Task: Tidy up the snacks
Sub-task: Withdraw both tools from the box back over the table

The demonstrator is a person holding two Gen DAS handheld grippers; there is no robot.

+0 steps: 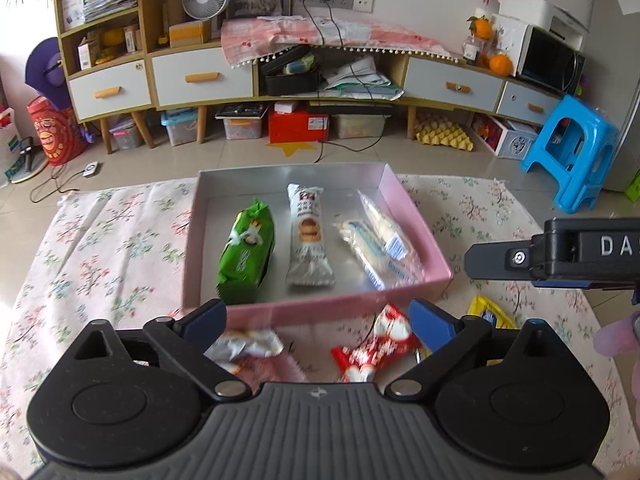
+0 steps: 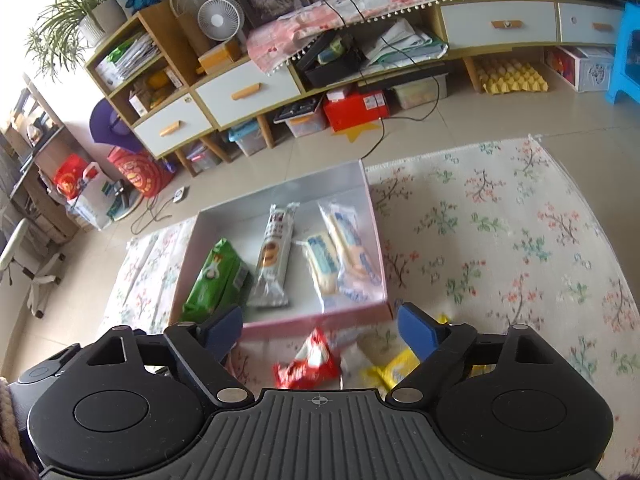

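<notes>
Bare box floor (image 1: 352, 208) behind 4 packets, pink front wall (image 1: 320, 310) blocking low entry

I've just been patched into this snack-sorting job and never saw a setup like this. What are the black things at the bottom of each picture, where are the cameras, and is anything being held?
There is no robot arm: a person holds a two-finger claw in each hand, with a wide-angle camera on each looking forward along its fingers. The black shape at the bottom of each picture is that claw's own body. One picture looks out from the left claw, the other from the right claw. The right one also shows from the side at the right edge of the left picture.

On the flowered cloth sits a shallow pink box holding a green packet, a white biscuit packet and two clear-wrapped packets. Loose snacks lie in front of the box, among them a red-and-white packet and a yellow packet.

Both claws are open and hold nothing.
</notes>
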